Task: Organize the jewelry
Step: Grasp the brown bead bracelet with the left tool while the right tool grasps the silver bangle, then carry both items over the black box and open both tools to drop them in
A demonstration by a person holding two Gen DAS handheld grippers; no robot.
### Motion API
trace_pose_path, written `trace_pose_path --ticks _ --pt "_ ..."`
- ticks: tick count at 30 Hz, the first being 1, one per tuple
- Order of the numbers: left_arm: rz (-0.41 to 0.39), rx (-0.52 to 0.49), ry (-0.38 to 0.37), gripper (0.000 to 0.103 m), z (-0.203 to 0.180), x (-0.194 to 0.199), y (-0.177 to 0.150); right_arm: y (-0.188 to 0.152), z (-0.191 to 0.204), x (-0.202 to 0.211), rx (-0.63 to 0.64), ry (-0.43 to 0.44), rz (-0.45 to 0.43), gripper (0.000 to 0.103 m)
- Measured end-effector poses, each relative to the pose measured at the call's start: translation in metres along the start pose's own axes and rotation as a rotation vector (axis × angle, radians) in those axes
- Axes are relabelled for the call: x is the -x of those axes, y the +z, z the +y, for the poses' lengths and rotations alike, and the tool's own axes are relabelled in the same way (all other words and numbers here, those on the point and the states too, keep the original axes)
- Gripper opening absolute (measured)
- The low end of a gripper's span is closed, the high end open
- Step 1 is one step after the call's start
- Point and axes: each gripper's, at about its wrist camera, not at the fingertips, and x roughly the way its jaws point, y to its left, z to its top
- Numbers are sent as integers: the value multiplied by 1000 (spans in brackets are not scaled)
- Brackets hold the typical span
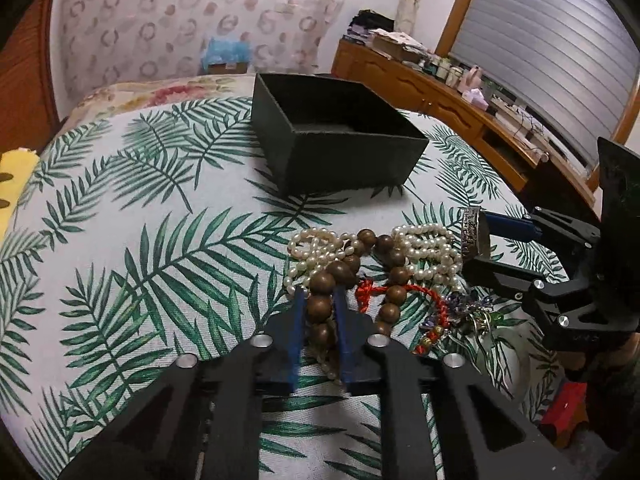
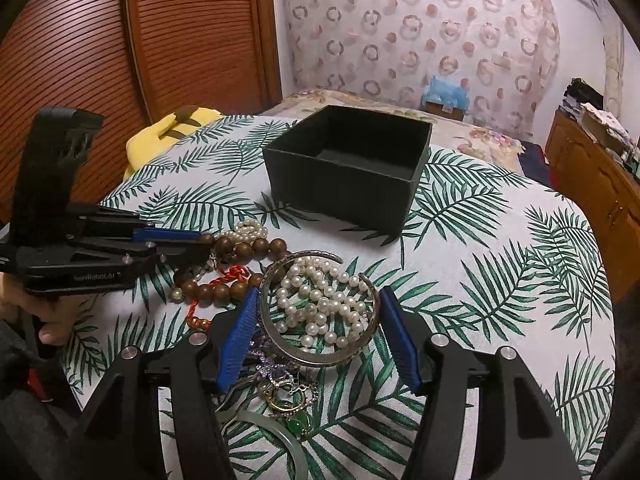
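A pile of jewelry lies on the leaf-print cloth. My left gripper is shut on a brown wooden bead bracelet, which also shows in the right wrist view. My right gripper is shut on a silver bangle, held upright at its sides; the bangle shows in the left wrist view. White pearl strands lie under the bangle. A red cord bracelet lies between. An open, empty black box stands behind the pile.
A tangle of small chains and a green pendant lies under my right gripper, with a pale jade bangle. A yellow cushion sits at the left. A wooden dresser with clutter stands at the right.
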Motion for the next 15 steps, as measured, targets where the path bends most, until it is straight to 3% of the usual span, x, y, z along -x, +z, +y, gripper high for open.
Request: trace_pose_path --ticks 15 --pt "-155 -52 -31 12 -26 55 36 16 -6 8 7 -13 -34 63"
